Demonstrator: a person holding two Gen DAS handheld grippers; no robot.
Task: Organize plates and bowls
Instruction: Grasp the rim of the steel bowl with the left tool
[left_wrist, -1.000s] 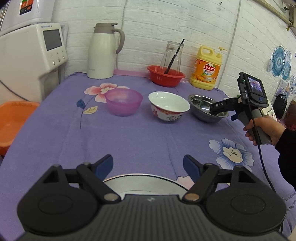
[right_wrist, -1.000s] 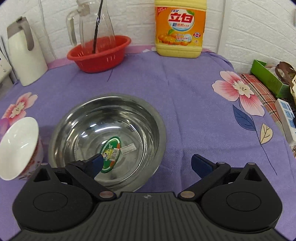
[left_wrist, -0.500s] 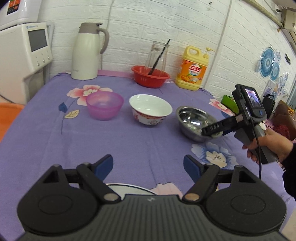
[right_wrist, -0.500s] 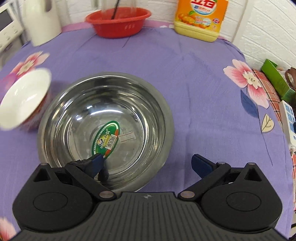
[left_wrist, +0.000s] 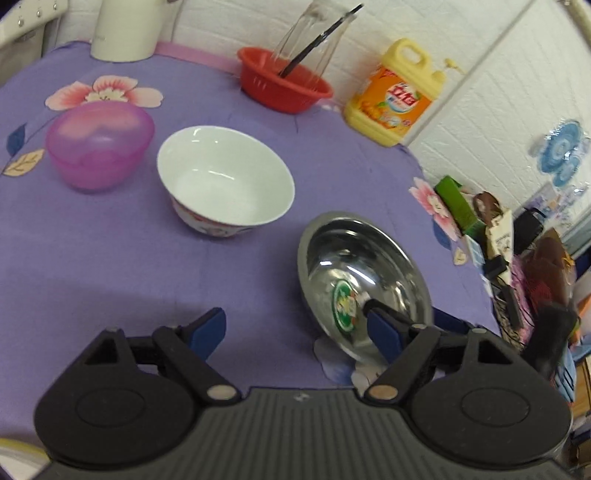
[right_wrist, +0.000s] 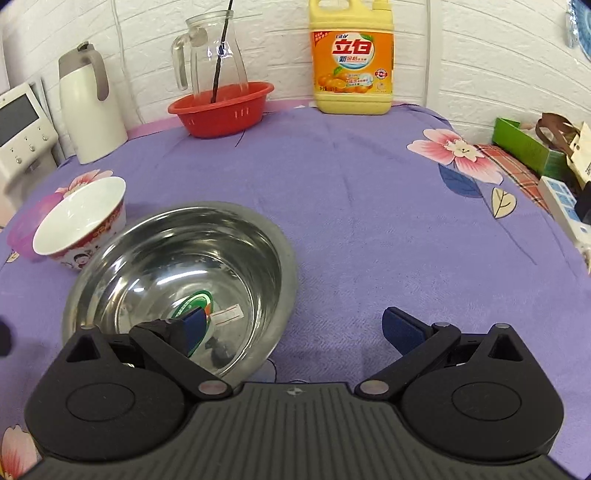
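A steel bowl with a green sticker inside rests on the purple flowered cloth. My right gripper is open and straddles the bowl's near rim, its left finger inside and its right finger outside on the cloth. My left gripper is open and empty, hovering just left of the steel bowl. A white bowl with a red pattern stands left of it, and a purple plastic bowl stands further left. The pale rim of a plate peeks out at the bottom left corner.
A red basket holding a glass jug, a yellow detergent bottle and a white thermos line the back wall. A green box, a power strip and bags crowd the table's right edge.
The left gripper has swung right and closer to the steel bowl, leaving the plate behind. The right gripper drew back, and the steel bowl slid forward with it, away from the white bowl.
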